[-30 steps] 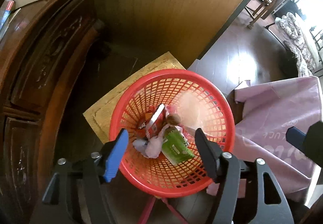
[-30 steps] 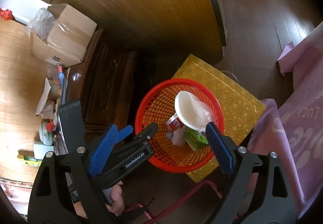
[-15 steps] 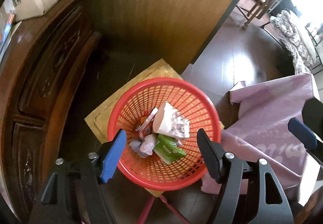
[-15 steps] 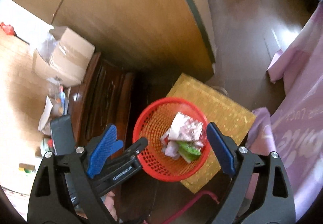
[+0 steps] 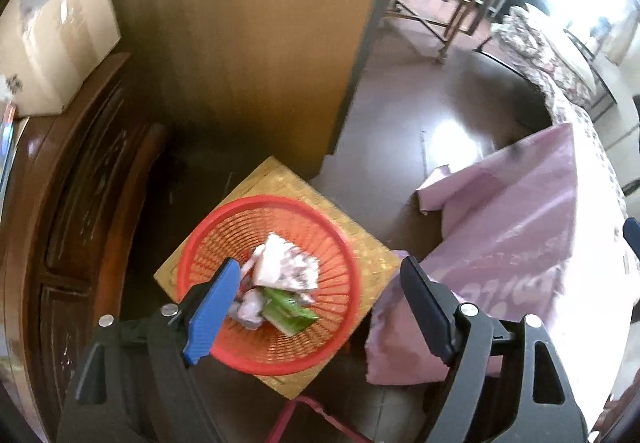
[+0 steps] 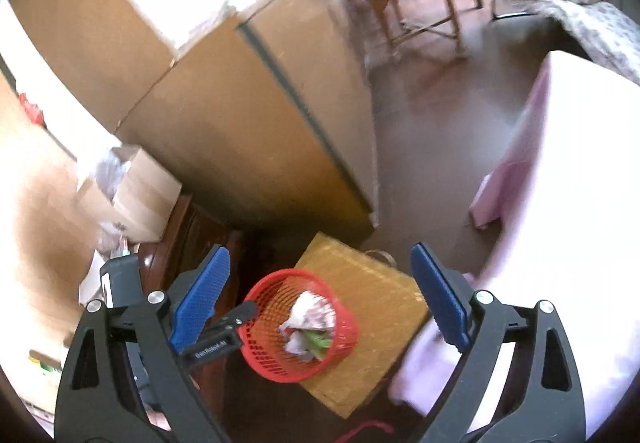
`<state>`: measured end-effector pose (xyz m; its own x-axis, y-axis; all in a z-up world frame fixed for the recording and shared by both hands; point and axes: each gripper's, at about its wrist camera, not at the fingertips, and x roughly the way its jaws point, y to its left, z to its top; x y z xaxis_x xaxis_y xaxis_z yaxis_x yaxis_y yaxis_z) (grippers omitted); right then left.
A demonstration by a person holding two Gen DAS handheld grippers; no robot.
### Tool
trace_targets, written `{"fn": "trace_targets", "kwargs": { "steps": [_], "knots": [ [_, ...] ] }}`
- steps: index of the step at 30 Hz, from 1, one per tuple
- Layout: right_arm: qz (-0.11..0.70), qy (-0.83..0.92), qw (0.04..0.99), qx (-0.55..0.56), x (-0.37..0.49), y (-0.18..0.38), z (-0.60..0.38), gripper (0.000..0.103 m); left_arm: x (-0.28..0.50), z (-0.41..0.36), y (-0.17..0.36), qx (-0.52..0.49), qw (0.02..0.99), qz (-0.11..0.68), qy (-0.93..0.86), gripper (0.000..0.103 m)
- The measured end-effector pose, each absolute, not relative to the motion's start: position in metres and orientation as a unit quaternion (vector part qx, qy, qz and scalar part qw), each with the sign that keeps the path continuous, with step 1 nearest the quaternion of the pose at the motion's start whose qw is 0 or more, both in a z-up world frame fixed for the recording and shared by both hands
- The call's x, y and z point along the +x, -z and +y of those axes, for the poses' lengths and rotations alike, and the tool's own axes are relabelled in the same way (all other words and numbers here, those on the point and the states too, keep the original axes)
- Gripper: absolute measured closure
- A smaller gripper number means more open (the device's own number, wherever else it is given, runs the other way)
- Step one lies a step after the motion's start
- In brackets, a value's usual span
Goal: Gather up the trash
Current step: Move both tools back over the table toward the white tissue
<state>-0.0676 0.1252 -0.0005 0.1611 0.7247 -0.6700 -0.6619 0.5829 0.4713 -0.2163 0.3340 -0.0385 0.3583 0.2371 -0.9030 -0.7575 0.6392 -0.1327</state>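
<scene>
Seen from above, lower centre of frame: red mesh basket on a yellow woven stool, holding a crumpled white-and-pink wrapper over a green packet. Left gripper above the basket, jaws opening, nothing between them. Right gripper higher up, jaws opening as well and empty, basket small between its blue pads. Pink cloth draped at right of frame; cardboard box on dark carved cabinet at upper left.
</scene>
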Motion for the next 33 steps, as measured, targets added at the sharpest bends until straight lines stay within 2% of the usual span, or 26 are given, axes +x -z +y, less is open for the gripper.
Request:
{"fn": "trace_targets", "kwargs": {
  "steps": [14,26,33],
  "knots": [
    [0.424,-0.345,0.836,0.060,0.012,-0.011,-0.042,0.012,-0.114,0.241,0.003,-0.193,0.827,0.469,-0.243,0.018],
    [0.383,-0.226,0.893,0.069,0.068,0.007,-0.147,0.009,-0.022,0.145,0.002,-0.121,0.853,0.479,-0.166,0.017],
    [0.396,-0.169,0.897,0.103,0.099,0.025,-0.201,0.009,0.036,0.093,0.007,-0.100,0.862,0.484,-0.116,0.016]
  ]
}}
